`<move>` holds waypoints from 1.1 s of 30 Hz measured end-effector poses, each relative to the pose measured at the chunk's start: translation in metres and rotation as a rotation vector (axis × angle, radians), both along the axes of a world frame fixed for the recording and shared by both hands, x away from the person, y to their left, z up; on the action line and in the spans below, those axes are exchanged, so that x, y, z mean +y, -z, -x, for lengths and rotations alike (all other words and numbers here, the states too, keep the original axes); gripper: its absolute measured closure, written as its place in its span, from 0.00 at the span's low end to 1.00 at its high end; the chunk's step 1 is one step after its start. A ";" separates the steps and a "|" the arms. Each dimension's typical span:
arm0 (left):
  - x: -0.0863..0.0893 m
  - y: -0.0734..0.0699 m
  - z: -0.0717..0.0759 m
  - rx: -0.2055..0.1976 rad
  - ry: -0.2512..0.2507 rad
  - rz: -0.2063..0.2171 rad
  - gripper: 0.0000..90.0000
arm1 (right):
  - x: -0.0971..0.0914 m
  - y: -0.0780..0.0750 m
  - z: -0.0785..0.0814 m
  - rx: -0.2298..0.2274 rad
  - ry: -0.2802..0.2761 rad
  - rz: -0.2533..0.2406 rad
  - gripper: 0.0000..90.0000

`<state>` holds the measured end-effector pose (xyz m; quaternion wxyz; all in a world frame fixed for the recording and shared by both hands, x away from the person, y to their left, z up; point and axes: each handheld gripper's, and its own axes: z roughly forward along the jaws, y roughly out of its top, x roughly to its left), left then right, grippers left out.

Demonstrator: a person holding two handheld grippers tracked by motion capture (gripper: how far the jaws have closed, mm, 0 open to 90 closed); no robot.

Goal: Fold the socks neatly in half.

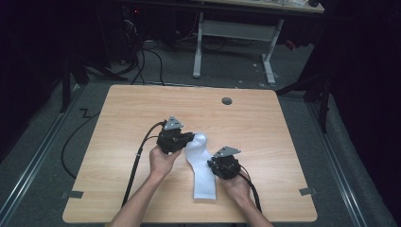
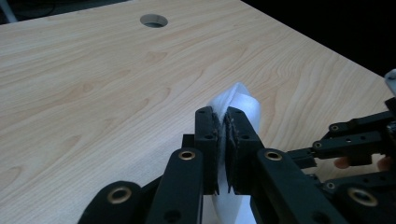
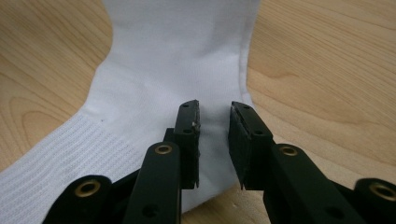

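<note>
A white sock (image 1: 204, 176) lies lengthwise on the wooden table (image 1: 132, 113), its far end lifted. My left gripper (image 1: 190, 137) is shut on that far end; in the left gripper view the jaws (image 2: 223, 113) pinch a fold of the sock (image 2: 241, 96) that bulges up beyond the tips. My right gripper (image 1: 212, 163) sits at the sock's right edge near its middle. In the right gripper view its jaws (image 3: 214, 110) stand a little apart just above the flat sock (image 3: 177, 56), with nothing pinched between them.
A round cable hole (image 1: 227, 100) is near the table's far edge. Black cables trail from both grippers over the near edge. Beyond the table stands a white desk frame (image 1: 236, 33) on a grey floor. My right gripper (image 2: 359, 140) shows at the right of the left gripper view.
</note>
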<state>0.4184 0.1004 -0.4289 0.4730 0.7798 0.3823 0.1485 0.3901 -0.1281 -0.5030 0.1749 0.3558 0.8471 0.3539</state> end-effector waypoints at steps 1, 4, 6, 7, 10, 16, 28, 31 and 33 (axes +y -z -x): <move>0.000 0.000 0.001 0.003 0.008 0.007 0.94 | 0.000 0.000 0.000 -0.002 0.002 0.001 0.81; -0.001 -0.003 0.006 -0.005 0.018 0.009 0.94 | 0.002 0.000 0.000 -0.004 0.007 0.008 0.81; -0.001 -0.006 0.010 -0.015 0.027 0.015 0.94 | 0.002 0.000 0.000 -0.006 0.008 0.008 0.81; -0.002 -0.007 0.012 -0.018 0.034 0.015 0.94 | 0.002 0.000 -0.001 -0.006 0.008 0.007 0.81; -0.006 -0.009 0.019 -0.030 0.049 0.003 0.94 | 0.002 0.001 -0.002 -0.007 0.013 0.002 0.81; -0.009 0.000 0.031 -0.033 0.068 -0.022 0.94 | 0.004 0.001 -0.004 -0.018 0.023 0.009 0.81; 0.005 0.005 0.020 -0.034 -0.014 -0.001 0.94 | 0.019 0.002 -0.027 -0.022 0.095 -0.007 0.81; 0.005 0.005 0.025 -0.050 -0.025 0.000 0.94 | 0.021 0.002 -0.031 -0.022 0.108 -0.014 0.82; 0.003 0.005 0.029 -0.057 -0.013 0.006 0.94 | 0.022 0.002 -0.032 -0.024 0.113 -0.015 0.82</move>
